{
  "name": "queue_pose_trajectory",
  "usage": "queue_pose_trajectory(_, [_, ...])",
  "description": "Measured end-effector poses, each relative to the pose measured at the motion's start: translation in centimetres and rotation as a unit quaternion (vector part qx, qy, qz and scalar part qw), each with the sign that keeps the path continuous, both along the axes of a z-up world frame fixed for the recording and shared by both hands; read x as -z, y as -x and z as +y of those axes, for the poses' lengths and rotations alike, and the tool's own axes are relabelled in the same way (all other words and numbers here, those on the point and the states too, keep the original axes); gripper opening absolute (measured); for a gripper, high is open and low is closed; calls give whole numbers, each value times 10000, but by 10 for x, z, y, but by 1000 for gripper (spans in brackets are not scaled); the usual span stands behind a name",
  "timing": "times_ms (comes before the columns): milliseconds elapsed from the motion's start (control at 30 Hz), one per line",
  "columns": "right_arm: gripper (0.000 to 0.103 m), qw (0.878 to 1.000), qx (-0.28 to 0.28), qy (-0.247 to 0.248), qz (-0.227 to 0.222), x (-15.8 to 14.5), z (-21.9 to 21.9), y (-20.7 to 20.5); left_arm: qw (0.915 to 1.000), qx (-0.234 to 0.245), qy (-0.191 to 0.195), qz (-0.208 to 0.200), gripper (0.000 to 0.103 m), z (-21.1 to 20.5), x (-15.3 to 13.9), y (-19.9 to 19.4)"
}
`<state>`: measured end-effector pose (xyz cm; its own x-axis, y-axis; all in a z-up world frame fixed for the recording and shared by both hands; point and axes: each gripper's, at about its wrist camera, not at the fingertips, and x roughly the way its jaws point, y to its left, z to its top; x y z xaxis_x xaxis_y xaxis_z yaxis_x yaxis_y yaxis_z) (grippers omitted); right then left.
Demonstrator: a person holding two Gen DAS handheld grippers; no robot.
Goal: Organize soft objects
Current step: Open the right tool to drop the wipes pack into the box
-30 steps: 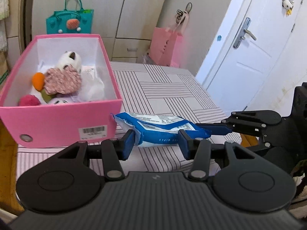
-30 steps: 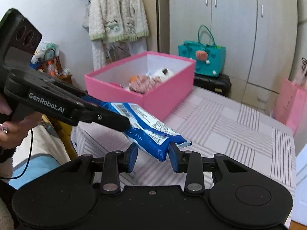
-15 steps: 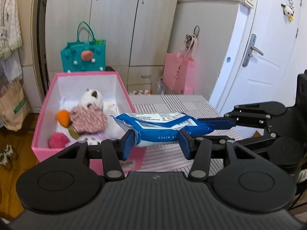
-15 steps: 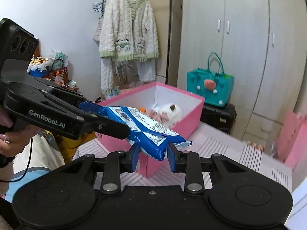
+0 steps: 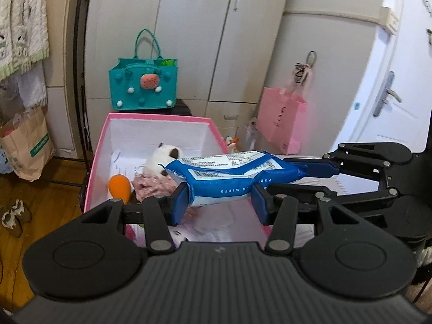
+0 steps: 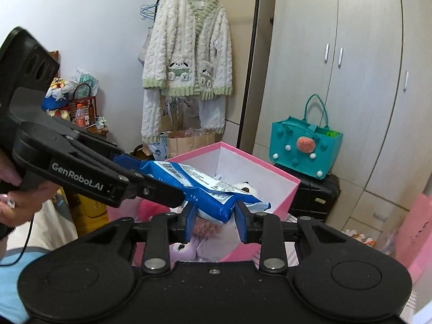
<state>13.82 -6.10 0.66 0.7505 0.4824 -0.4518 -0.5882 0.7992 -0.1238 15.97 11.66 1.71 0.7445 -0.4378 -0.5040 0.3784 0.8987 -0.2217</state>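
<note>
Wipes pack, blue and white, hangs in the air over the near end of the pink box, carried between both tools. We see the left gripper with its blue fingers pressed against the two sides of the pack's near end, so its jaws are closed on the pack. From the right wrist camera the right gripper clamps the other end in the same way, its blue pads touching the pack's sides. The pack lies roughly level, barcode face up, and touches nothing inside the box as far as we can tell.

Box contents, from the left wrist camera: a white plush toy toward the far middle, an orange soft piece at the left wall, and a pink patterned cloth item just beside it, partly hidden under the pack. The right wrist camera adds a magenta fluffy item and a pale purple plush at the near end, below the grippers.

Surroundings: a teal felt tote stands beyond the far end of the box on a dark case. A pink paper bag hangs to the right of it. A white knitted cardigan hangs on a rail to the left of the wardrobe. A person's hand holds the left tool's handle at the left edge of the right wrist view.
</note>
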Motion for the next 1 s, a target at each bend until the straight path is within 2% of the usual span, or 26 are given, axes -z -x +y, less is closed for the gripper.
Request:
queue_pose_trajectory(267, [36, 9996, -34, 112, 240, 31, 16, -57, 9985, -361, -205, 350, 49, 2, 31, -51])
queue_pose_trajectory(333, [34, 9998, 90, 171, 56, 41, 17, -66, 9959, -573, -612, 347, 48, -1, 39, -58])
queue_pose_trajectory(367, [35, 9991, 347, 213, -78, 44, 16, -68, 9932, -721, -863, 291, 47, -4, 43, -59])
queue_pose_trajectory(400, [36, 9983, 515, 242, -103, 46, 14, -68, 9905, -824, -1082, 182, 47, -7, 45, -58])
queue_pose_trajectory(467, [36, 9989, 458, 32, 23, 46, 5, -67, 9877, -832, -1325, 59, 47, -9, 47, -55])
queue_pose_trajectory(567, [37, 9982, 459, -328, 185, 40, -8, -59, 9906, -673, -1190, 57, 47, -7, 45, -46])
queue_pose_trajectory(667, [39, 9976, 517, -420, 172, 34, -14, -50, 9936, -541, -986, 87, 47, -8, 42, -39])
queue_pose_trajectory(833, [45, 9961, 569, -614, 276, 25, -24, -31, 9939, -418, -1003, -166, 49, -20, 28, -18])
queue_pose_trajectory(1000, [48, 9920, 1213, -341, 128, 27, -37, -14, 9936, -441, -1021, -216, 51, -30, 18, 4])
